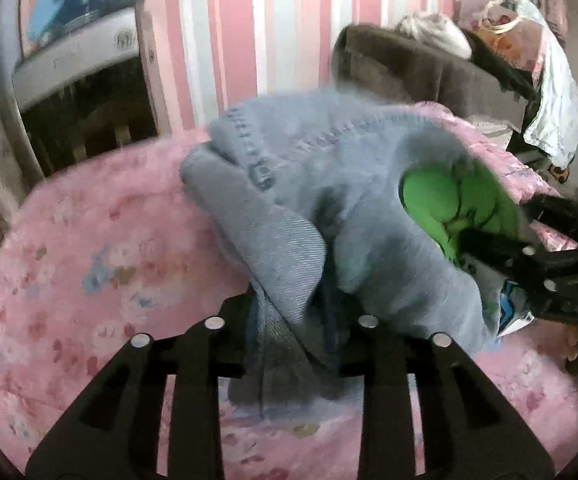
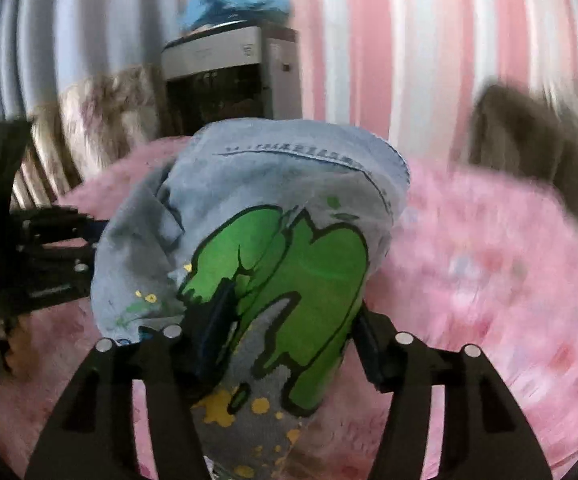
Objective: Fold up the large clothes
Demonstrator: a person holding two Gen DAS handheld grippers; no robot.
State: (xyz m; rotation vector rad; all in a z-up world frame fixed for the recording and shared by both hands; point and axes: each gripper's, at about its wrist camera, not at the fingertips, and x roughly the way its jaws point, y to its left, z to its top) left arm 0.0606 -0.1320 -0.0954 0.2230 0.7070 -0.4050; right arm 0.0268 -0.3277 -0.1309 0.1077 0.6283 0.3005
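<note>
In the left wrist view, the left hand-held gripper [image 1: 293, 340] sits nearest the lens with its jaws drawn in on a thick bunch of the denim garment [image 1: 321, 184], the pale blue cloth filling the gap between the fingers and spilling out below them, so it reads as clamped on the fabric. The right hand-held gripper [image 2: 285, 344] likewise has the garment wedged between its fingers, where the green graffiti print [image 2: 313, 280] and yellow paint splashes run down into the jaws; these stand wider than the left pair, yet cloth packs the gap from side to side, so I judge it a grip on a thicker wad. Beyond both sets of fingers the garment humps up off the bed's pink floral bedspread [image 1: 89, 248], a stitched seam arching over the top, and each gripper shows at the edge of the other's view, so the two hold neighbouring parts of one piece. This looks like the carrying-over stage of a fold: an edge lifted and being brought across. The next move calls for keeping both grips firm, drawing the cloth taut and level, and laying it flat on the bedspread with edges aligned. Further back stand a grey cabinet [image 2: 233, 72] topped with a blue cloth, and the pink striped wall [image 1: 257, 32].
</note>
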